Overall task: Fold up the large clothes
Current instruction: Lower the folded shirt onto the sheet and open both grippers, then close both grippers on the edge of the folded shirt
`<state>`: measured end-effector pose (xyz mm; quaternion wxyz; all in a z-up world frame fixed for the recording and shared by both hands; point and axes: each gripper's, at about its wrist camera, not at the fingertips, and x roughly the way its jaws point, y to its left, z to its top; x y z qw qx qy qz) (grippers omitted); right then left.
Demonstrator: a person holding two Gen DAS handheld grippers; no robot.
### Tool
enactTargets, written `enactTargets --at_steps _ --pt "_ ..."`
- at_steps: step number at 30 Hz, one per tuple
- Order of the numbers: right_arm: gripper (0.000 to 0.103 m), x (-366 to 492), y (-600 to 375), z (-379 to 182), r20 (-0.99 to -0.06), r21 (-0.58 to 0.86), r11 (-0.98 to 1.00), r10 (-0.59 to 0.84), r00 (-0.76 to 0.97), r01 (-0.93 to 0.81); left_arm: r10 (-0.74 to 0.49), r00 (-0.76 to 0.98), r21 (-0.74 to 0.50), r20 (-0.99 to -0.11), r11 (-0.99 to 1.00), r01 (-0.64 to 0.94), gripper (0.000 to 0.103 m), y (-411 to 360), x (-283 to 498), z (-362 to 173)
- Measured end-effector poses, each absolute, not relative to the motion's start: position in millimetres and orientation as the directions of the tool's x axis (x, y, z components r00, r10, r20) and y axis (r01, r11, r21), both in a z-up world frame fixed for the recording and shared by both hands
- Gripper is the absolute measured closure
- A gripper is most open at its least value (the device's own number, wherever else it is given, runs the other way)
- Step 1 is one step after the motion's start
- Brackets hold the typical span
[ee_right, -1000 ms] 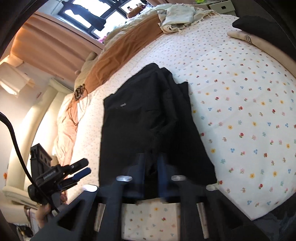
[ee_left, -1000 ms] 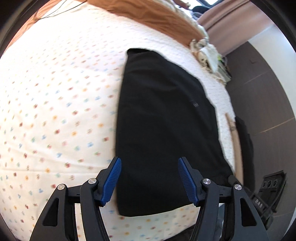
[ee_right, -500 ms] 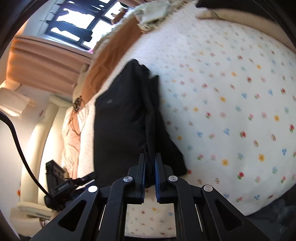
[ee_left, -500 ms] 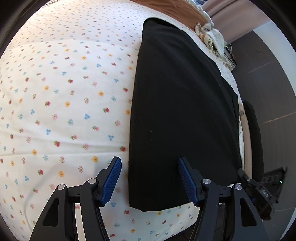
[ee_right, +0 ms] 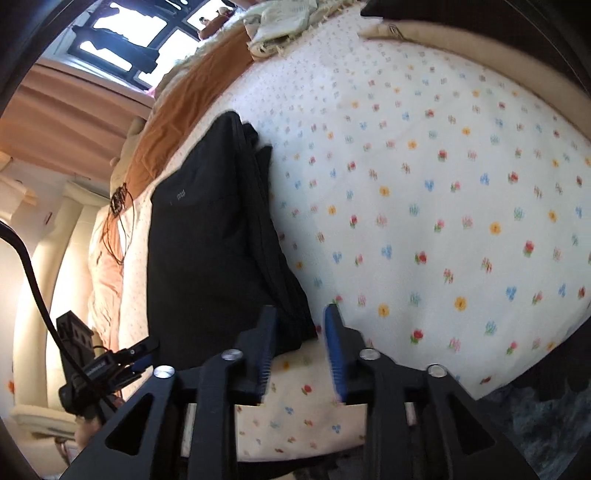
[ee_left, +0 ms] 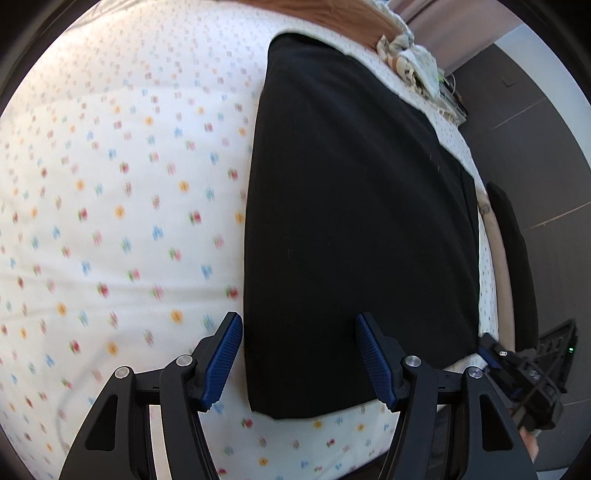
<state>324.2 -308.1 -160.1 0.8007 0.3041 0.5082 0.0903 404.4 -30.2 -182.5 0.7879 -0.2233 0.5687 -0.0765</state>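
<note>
Flower-printed bedsheet (ee_left: 110,221) is stretching under both our claws. Nearest, our left gripper (ee_left: 299,354) is hanging with jaws wide apart over the near end of the folded black garment (ee_left: 354,221), pads clear of the cloth. Our right gripper (ee_right: 299,347) is opening its jaws, the garment's (ee_right: 207,258) layered corner lying between them, pads no longer pressing it. We are counting one black garment, lying lengthwise on the bed. Farther off, an orange blanket (ee_right: 188,107) and a crumpled pale cloth (ee_right: 280,18) are lying.
</note>
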Motion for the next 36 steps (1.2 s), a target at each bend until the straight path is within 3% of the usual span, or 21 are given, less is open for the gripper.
enactTargets --at_steps 2,5,8,23,36 --pt "0.047 333.9 -310.3 -149.4 -0.747 0.574 0.806 0.444 0.494 0.143 -0.369 0.351 -0.437 -0.861 0.888 -0.140 0.038 -26.1 413.0 -180.7" --pt "0.043 352.0 -310.1 -139.0 -0.733 0.573 0.812 0.448 0.512 0.111 -0.365 0.368 -0.440 -0.855 0.887 -0.142 0.038 -21.1 427.6 -176.8" --pt "0.033 377.5 -304.0 -137.2 -0.728 0.581 0.810 0.472 0.497 0.083 -0.350 0.386 -0.431 -0.854 0.890 -0.148 0.038 -15.2 443.3 -173.6" --pt "0.032 492.4 -293.7 -183.2 -0.620 0.762 0.644 0.696 0.362 0.067 -0.365 0.387 -0.442 -0.847 0.888 -0.129 0.038 -1.4 505.2 -183.1" --pt "0.035 531.1 -276.8 -222.4 -0.552 0.828 0.556 0.788 0.272 0.070 -0.411 0.410 -0.492 -0.814 0.863 -0.112 0.039 -0.9 553.7 -193.9"
